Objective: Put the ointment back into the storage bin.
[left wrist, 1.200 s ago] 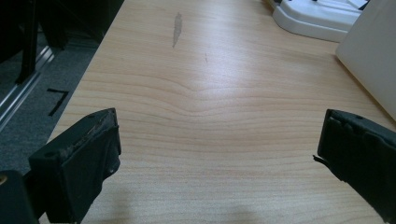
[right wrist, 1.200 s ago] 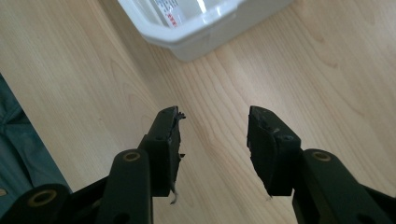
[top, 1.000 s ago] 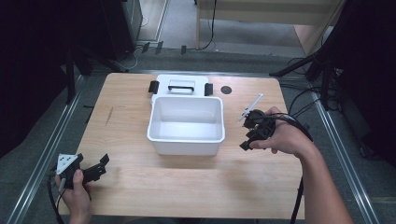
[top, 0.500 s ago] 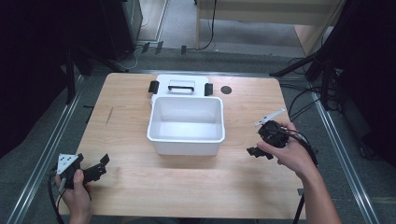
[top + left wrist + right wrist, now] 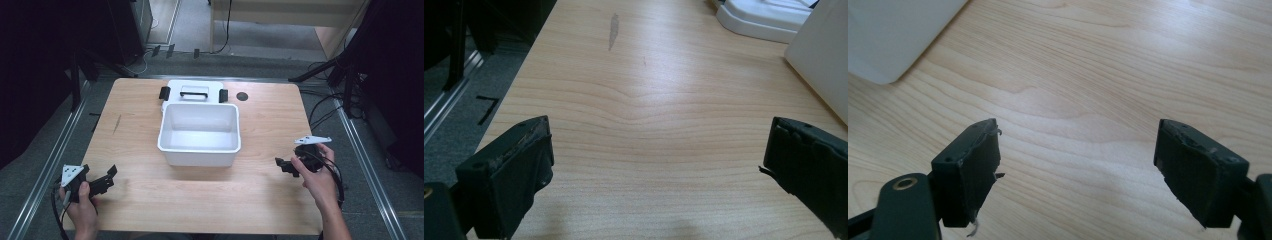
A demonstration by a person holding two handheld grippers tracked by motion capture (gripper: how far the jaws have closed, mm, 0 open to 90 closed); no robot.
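Left gripper [image 5: 107, 179] low at table's [image 5: 200, 200] near-left corner, jaws spread wide, nothing between, bare wood ahead. Right gripper [image 5: 284, 165] near table's right edge, jaws likewise apart, empty, pointing toward white bin [image 5: 199, 150]. Bin open-topped, nothing visible inside, between the two grippers and farther out, well apart from both. White lid [image 5: 194, 91] with black latches just beyond bin, touching its far side. Small dark disc [image 5: 242, 96] beyond right gripper, beside lid.
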